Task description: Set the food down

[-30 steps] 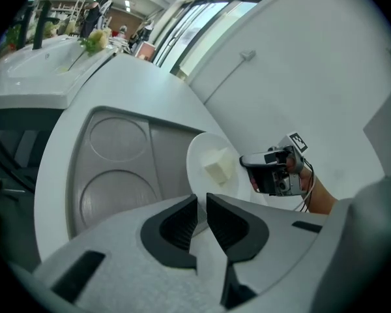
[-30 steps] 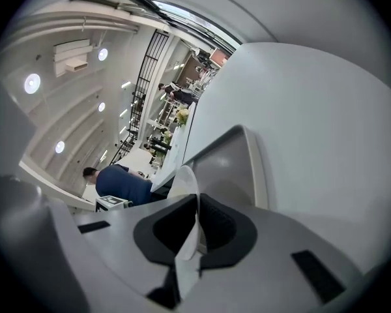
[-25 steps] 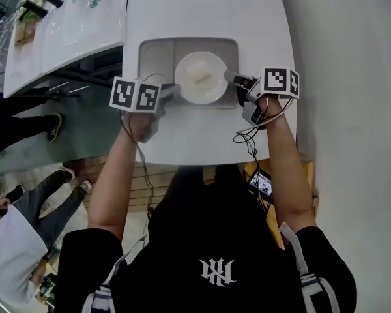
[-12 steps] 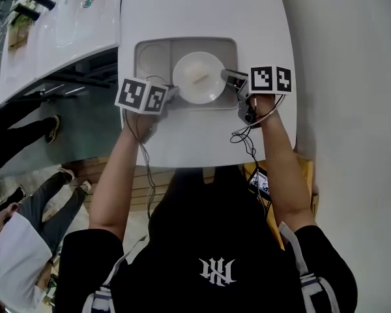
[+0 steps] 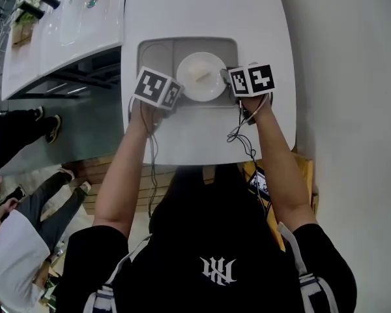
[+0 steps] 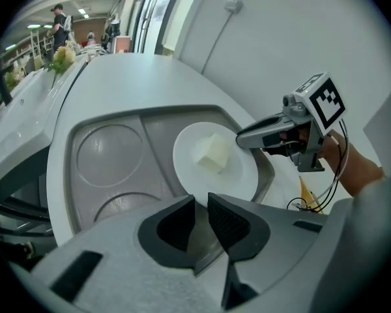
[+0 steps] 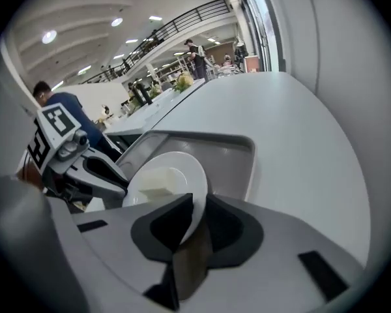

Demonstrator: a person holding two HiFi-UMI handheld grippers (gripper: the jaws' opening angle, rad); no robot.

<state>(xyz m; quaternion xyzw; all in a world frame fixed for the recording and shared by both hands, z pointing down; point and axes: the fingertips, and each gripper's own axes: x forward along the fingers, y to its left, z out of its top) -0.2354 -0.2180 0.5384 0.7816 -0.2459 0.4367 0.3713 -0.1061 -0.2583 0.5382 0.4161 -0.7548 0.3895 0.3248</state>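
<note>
My right claw (image 7: 199, 204) is spreading off the plate (image 7: 182, 165) rim between its jaws; my left claw (image 6: 201, 202) spreads too, pinching nothing. I'd back both straight out, leaving the food (image 6: 213, 154) ahead undisturbed.

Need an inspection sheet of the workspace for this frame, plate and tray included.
Surface: white table, carrying the grey tray.
Job's things: white plate in the tray, pale food block on it.
Clutter: nothing seen.
Grippers: left gripper jaws slightly apart at the plate's rim; right gripper jaws opening, rim between them.
Cables: dark cables hang below both grippers.
Surroundings: second white counter and people at the left.
</note>
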